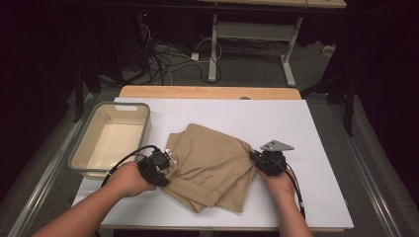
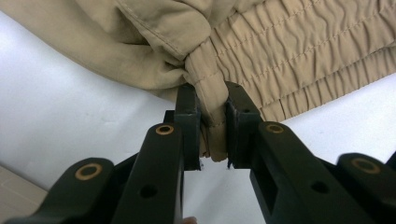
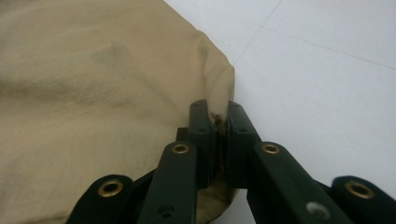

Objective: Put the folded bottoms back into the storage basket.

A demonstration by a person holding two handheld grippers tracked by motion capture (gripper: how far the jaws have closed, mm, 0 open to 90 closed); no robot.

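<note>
A folded tan garment [image 1: 210,165] with an elastic waistband lies in the middle of the white table cover [image 1: 316,128]. At its left edge my left gripper [image 1: 168,163] is shut on a bunched piece of the waistband hem; in the left gripper view the tan garment [image 2: 280,42] is pinched between the left gripper [image 2: 212,100] jaws. My right gripper [image 1: 255,158] holds the garment's right edge. In the right gripper view the right gripper [image 3: 215,109] is shut on a thin fold of the tan garment [image 3: 93,93].
A grey-rimmed beige tub [image 1: 143,109] stands empty at the table's left side, close to my left hand. The wooden table edge [image 1: 207,92] runs along the back. Desk legs and cables [image 1: 163,59] lie on the floor beyond.
</note>
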